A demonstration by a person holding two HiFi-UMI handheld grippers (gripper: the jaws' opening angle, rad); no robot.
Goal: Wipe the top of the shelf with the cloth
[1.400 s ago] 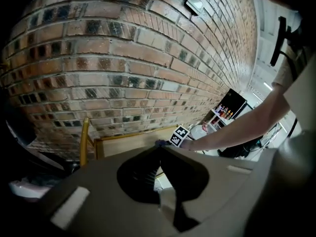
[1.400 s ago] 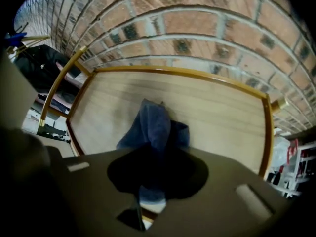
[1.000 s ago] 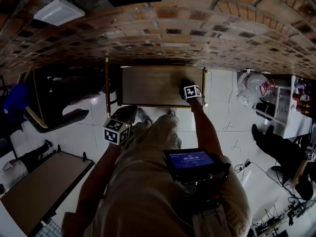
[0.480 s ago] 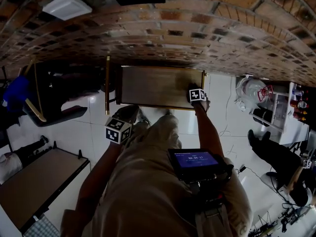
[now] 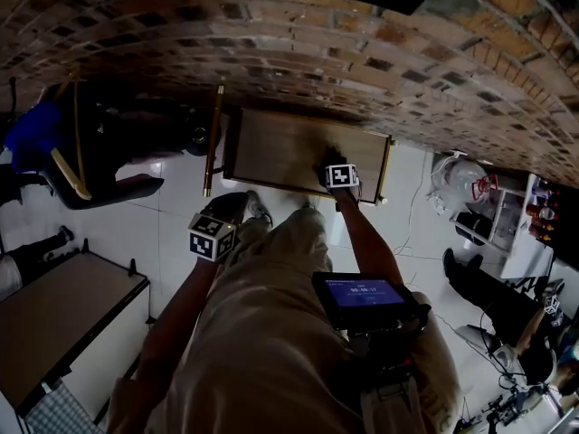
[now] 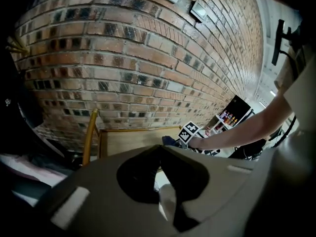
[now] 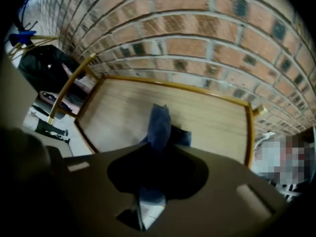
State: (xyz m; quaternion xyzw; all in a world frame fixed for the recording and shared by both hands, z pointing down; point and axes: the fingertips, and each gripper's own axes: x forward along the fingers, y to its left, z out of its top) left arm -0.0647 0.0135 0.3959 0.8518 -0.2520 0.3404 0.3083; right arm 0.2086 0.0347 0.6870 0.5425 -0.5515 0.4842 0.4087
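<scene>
The brick wall [image 5: 362,52] runs right behind the shelf [image 5: 271,147], so your strokes have a hard stop at the shelf's back edge. Its wooden top is bare and framed by a thin brass rail [image 7: 249,127]. A taller brass post [image 5: 213,138] stands at the shelf's left end.

Your right gripper [image 5: 342,175] is over the shelf's front edge, right of its middle. Its jaws are pinched on the blue cloth [image 7: 159,125], which trails forward from them and lies on the wood. Only a narrow bunched strip seems to touch the shelf, so each pass would clean a thin lane.

- Tip the gripper lower so that more cloth lies flat on the top.
- Press lightly; I judge the fabric could slip out of the pinch if it drags hard.
- Work in straight, overlapping lanes from the shelf's right end toward its left, and carry each one to the back edge by the wall.
- Ease off before the rail, since a loose fold could catch on it or on the corner knob at the shelf's right end.

Your left gripper [image 5: 213,236] hangs well in front of the shelf, off its left front corner and over the floor. Its jaws are pressed together with nothing between them. It has no job in this step, so leave it clear of the sweep.
</scene>
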